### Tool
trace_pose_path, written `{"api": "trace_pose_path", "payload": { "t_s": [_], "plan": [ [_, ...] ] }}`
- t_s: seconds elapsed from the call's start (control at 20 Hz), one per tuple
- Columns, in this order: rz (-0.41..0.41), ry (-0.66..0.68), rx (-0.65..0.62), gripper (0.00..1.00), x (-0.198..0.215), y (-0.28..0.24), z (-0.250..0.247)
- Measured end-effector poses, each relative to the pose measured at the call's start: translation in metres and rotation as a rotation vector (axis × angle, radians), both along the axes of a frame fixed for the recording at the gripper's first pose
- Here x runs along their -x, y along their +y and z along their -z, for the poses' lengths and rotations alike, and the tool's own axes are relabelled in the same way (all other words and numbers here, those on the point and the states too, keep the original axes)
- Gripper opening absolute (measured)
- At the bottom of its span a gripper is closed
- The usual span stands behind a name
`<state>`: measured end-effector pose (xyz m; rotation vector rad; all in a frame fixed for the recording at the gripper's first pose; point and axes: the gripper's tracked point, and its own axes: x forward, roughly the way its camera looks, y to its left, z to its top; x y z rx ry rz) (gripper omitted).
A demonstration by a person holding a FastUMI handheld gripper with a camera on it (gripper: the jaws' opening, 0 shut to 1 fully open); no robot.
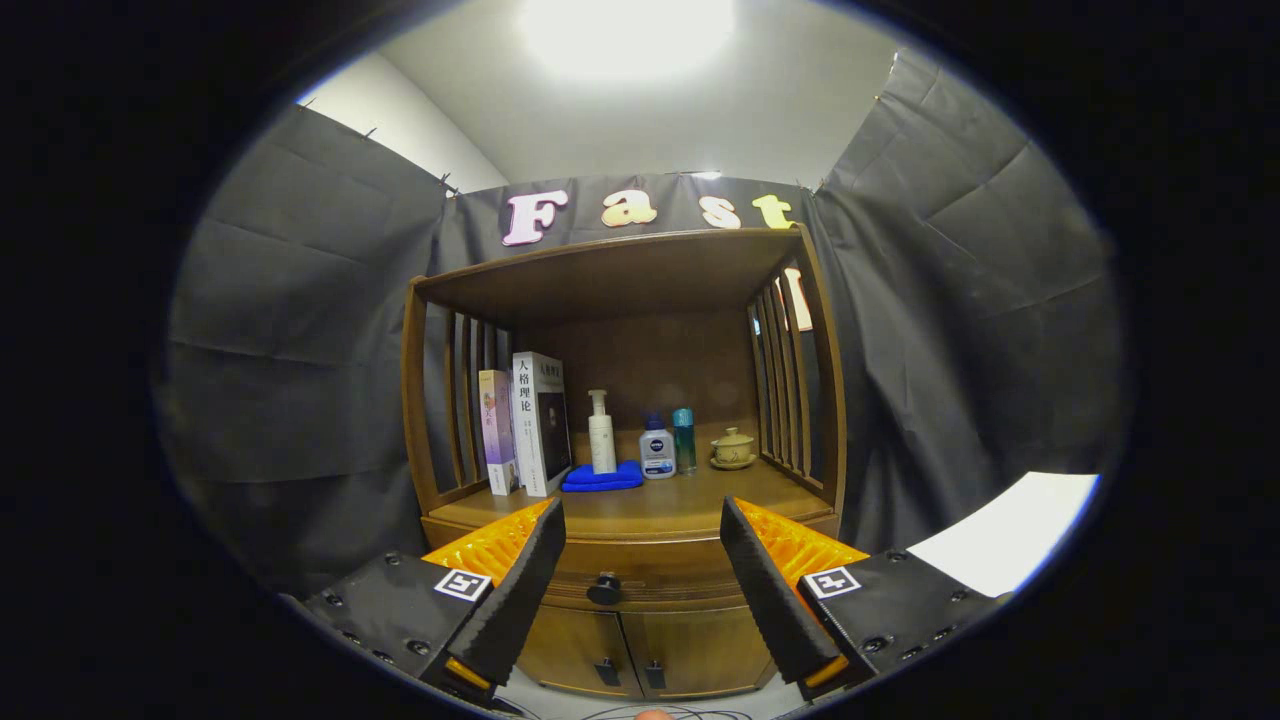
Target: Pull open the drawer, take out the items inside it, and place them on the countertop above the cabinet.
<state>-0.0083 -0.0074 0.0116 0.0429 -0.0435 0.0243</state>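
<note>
Black-draped booth, wooden cabinet [620, 640] dead ahead. Tongs [642, 525] spread wide, gripping nothing. The drawer [640, 572] sits closed just under the bench [660, 505], its dark knob [604, 588] straight ahead between the fingers, a touch nearer the left one — a straight push in looks right.

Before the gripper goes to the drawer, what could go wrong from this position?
1. The gripper is open and the drawer knob sits between its fingers but left of centre; a straight approach may pinch it off-centre and slip.
2. The countertop already holds books, a blue cloth, bottles and a lidded cup, so items placed deep may knock them.
</note>
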Motion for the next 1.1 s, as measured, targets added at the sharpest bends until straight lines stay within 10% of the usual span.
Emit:
{"api": "trace_pose_path", "payload": {
  "t_s": [1.1],
  "plan": [
    [-0.075, 0.057, -0.006, 0.98, -0.115, 0.038, 0.07]
  ]
}}
